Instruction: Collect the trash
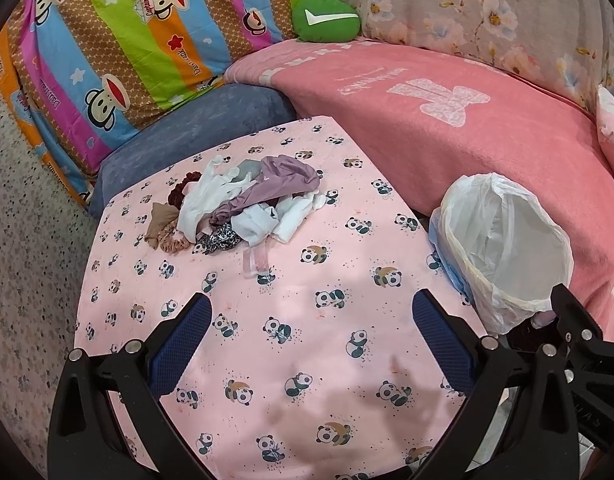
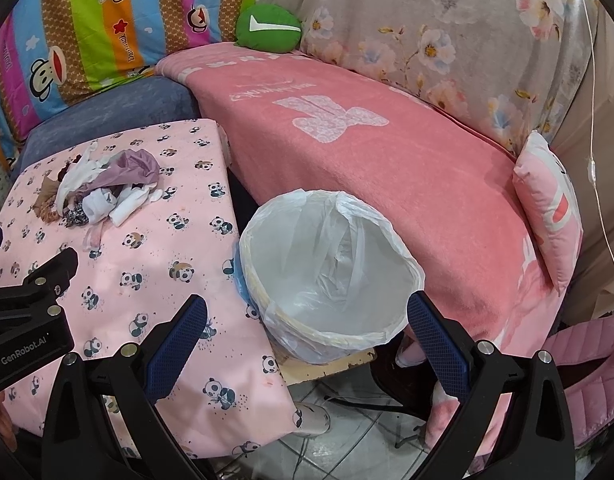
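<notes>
Both my left gripper (image 1: 311, 316) and right gripper (image 2: 307, 316) gape wide, holding nothing (nothing collected yet), so next I reach ahead for the rag pile (image 1: 243, 206), lined bin (image 2: 331, 268) waiting between my right fingers.

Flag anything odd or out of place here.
A jumbled heap of fabric items lies on the panda-print tablecloth, a clear wrapper beside it. The lined trash bin sits on a chipped board, overhanging its edge.

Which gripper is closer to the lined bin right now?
Right. The right gripper hangs directly over the bin, jaws open; the left gripper sits over the panda-print table, bin off to its right.
</notes>
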`<state>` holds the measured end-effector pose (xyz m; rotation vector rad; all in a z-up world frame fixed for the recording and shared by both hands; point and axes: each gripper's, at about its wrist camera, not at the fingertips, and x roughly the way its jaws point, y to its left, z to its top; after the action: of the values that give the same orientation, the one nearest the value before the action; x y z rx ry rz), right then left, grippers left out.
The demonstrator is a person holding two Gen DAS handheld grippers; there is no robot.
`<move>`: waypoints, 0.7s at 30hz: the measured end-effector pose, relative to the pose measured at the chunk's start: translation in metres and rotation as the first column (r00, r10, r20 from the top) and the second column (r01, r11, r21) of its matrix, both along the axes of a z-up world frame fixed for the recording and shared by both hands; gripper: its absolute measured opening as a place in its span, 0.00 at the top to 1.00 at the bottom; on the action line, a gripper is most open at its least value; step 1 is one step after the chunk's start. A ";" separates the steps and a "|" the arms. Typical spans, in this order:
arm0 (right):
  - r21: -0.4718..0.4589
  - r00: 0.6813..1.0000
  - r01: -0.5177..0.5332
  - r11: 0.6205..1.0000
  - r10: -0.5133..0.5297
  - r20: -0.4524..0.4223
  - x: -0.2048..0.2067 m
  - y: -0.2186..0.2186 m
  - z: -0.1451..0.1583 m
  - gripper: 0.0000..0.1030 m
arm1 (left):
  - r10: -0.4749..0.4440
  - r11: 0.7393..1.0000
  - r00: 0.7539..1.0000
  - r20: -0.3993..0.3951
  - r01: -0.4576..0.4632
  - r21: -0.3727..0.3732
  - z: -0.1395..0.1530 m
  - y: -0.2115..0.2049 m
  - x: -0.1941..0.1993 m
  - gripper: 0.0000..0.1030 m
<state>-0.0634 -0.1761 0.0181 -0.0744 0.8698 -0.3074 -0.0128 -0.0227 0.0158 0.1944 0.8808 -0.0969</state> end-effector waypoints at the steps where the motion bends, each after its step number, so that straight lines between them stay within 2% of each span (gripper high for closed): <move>1: -0.002 1.000 0.002 1.000 -0.002 0.001 0.000 0.000 0.000 0.05 | -0.002 1.000 1.000 0.001 0.002 -0.001 -0.001 0.000 0.001 0.07; 13: -0.001 1.000 -0.003 1.000 0.003 -0.003 0.012 0.011 -0.005 0.05 | -0.026 0.999 1.000 0.003 0.026 -0.040 -0.009 0.016 0.011 0.07; 21: 0.016 0.999 -0.040 0.999 0.040 0.018 0.033 0.031 -0.009 0.05 | 0.002 0.998 1.000 0.019 -0.001 -0.061 -0.016 0.040 0.030 0.07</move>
<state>-0.0305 -0.1448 0.0093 -0.0733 0.8527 -0.2632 0.0173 0.0177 0.0001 0.1372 0.8582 -0.1205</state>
